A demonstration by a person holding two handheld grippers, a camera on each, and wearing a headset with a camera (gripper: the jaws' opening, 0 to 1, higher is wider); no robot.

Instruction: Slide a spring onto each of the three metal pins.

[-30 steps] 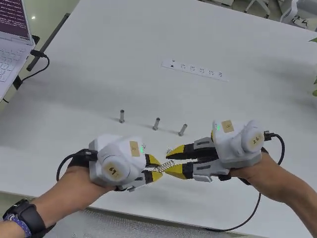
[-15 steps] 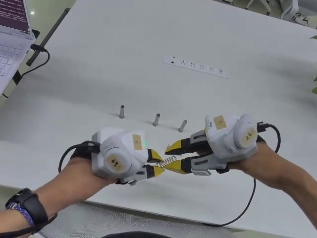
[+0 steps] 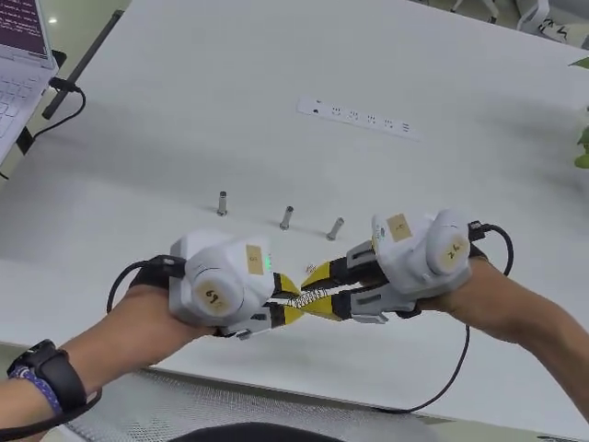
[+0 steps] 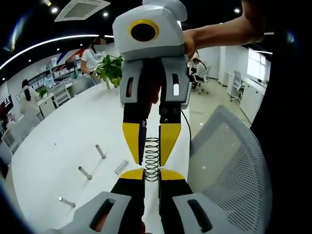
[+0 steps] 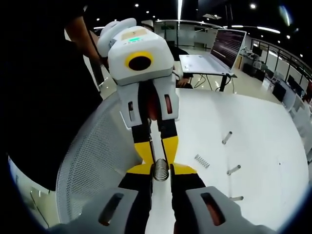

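Three short metal pins stand in a row on the white table, the left pin (image 3: 222,203), middle pin (image 3: 286,217) and right pin (image 3: 335,228); they also show as pins (image 4: 85,172) and pins (image 5: 233,169). Near the table's front edge a small coil spring (image 3: 308,296) hangs in the air between both grippers. My left gripper (image 3: 287,310) is shut on one end of the spring (image 4: 152,158). My right gripper (image 3: 319,291) faces it tip to tip, jaws closed against the spring (image 5: 161,170). Another spring (image 4: 121,167) lies loose on the table near the pins.
A white power strip (image 3: 357,119) lies farther back on the table (image 3: 184,110). A laptop (image 3: 18,55) and a black cable (image 3: 64,101) sit at the far left. A mesh chair back (image 3: 230,405) is just below the table's front edge.
The right gripper's jaws have narrowed around the spring that the left gripper holds. Both hands have drifted slightly toward each other; the head camera has shifted a little.
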